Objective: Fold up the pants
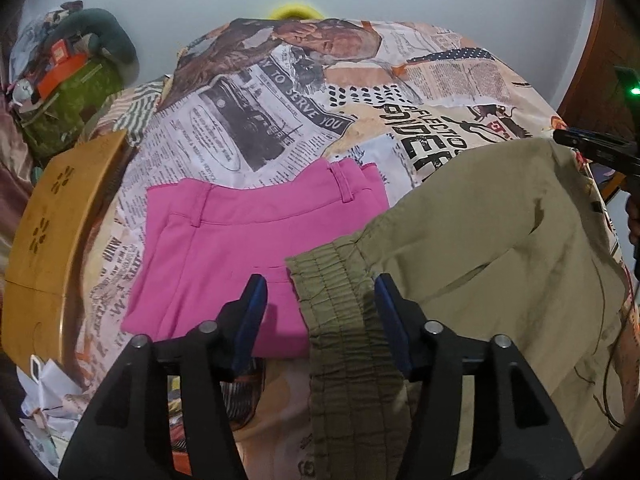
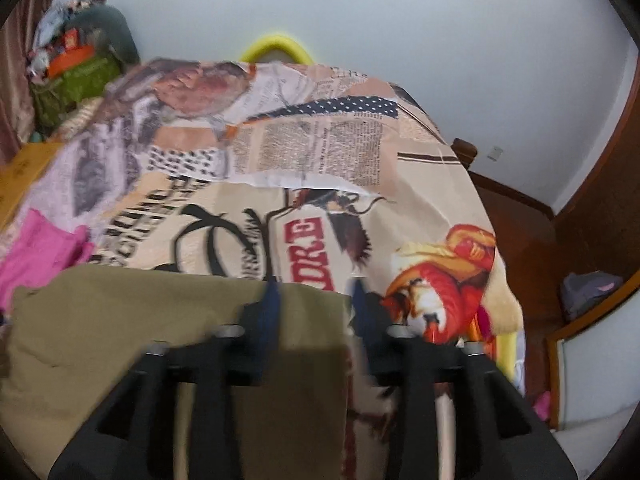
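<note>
Olive-khaki pants (image 1: 492, 248) lie on the newspaper-print bedspread (image 1: 256, 128), their elastic waistband (image 1: 340, 304) running between the fingers of my left gripper (image 1: 320, 300), which is open around it. Folded pink pants (image 1: 240, 248) lie just left of them. In the right wrist view the khaki pants (image 2: 140, 320) fill the lower left, and my right gripper (image 2: 316, 296) stands open over their far right edge; the view is blurred. The pink pants (image 2: 36, 248) show at the left edge. My right gripper also shows at the right edge of the left wrist view (image 1: 592, 148).
A wooden panel (image 1: 56, 240) borders the bed on the left, with a cluttered pile and green bag (image 1: 72, 96) behind it. A yellow rim (image 2: 276, 46) is at the bed's far end. The bed's right edge drops to a wooden floor (image 2: 520, 232).
</note>
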Motion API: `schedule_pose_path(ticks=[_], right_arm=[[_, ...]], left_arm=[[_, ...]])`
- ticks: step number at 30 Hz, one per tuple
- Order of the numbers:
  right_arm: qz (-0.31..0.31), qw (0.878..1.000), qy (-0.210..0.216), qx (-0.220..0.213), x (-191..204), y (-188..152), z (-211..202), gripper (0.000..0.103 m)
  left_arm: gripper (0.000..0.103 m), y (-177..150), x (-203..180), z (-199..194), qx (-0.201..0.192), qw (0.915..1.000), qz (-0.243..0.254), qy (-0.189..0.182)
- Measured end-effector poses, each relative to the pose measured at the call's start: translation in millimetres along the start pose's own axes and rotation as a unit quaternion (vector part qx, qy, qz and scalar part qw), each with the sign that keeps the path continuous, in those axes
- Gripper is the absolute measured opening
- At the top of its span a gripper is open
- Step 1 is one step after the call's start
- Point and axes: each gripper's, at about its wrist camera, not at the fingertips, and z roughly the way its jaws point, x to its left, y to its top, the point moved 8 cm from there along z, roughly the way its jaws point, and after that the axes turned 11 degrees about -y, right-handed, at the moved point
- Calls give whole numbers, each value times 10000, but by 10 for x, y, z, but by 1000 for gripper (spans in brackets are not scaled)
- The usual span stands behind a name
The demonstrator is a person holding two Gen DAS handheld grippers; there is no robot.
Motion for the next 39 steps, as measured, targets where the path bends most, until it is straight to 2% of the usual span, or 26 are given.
schedule_pose_path(ticks=[1, 4, 7, 10, 12, 14, 17, 23, 26, 31, 33, 34, 35, 36, 37, 38, 39], right_arm=[[64, 10000, 64, -38, -20, -13, -71, 58], [117, 9988, 461, -101, -67, -144, -421, 59], [33, 9983, 575, -78, -116, -361, -735, 61], [104, 9976, 683, -24, -239, -698, -1020, 72], [308, 9966, 768, 57, -348, -964, -1150, 74], [566, 9943, 873, 243, -439, -1190, -1194, 74], [940, 9886, 862, 806, -536, -1633, -1138, 74], [1570, 9692, 1240, 1437, -515, -2329, -1121, 74], [1603, 9620, 1445, 1672, -417, -2501, -1084, 74], [1251, 9663, 1438, 1728, -233, -2503, -1015, 73], [1387, 9594, 1655, 1813, -181, -2470, -956, 55], [1463, 9569, 1707, 1841, -156, -2467, -943, 50], [1524, 9551, 1729, 1860, -127, -2473, -934, 40], [1549, 9540, 1750, 1881, -108, -2463, -919, 30], [1562, 9530, 1767, 1902, -87, -2452, -909, 26], [1544, 9533, 1753, 1913, -71, -2443, -931, 15], [1466, 9553, 1701, 1922, -58, -2423, -935, 11]], left_arm=[[64, -6, 0, -40, -19, 10000, -4, 2], [78, -35, -18, -214, -126, 9999, -12, 49], [85, -106, -39, -395, -178, 9998, 51, 119], [89, -261, -71, -549, -98, 9998, 104, 110], [89, -385, -77, -616, -14, 9998, 149, 134], [89, -517, -93, -658, 102, 9997, 159, 159], [89, -741, -106, -690, 339, 9993, 118, 121], [90, -1199, -159, -683, 706, 9975, 5, -19], [93, -1308, -148, -667, 664, 9977, -138, 15], [95, -1313, -114, -650, 708, 9968, -381, -32], [95, -1313, -112, -656, 706, 9968, -382, -34], [95, -1315, -118, -665, 695, 9969, -367, -31], [95, -1317, -124, -677, 685, 9970, -347, -35], [95, -1319, -130, -688, 679, 9971, -325, -51], [95, -1324, -136, -698, 681, 9972, -313, -79], [95, -1334, -140, -706, 686, 9971, -312, -102], [95, -1343, -144, -712, 698, 9970, -312, -139]])
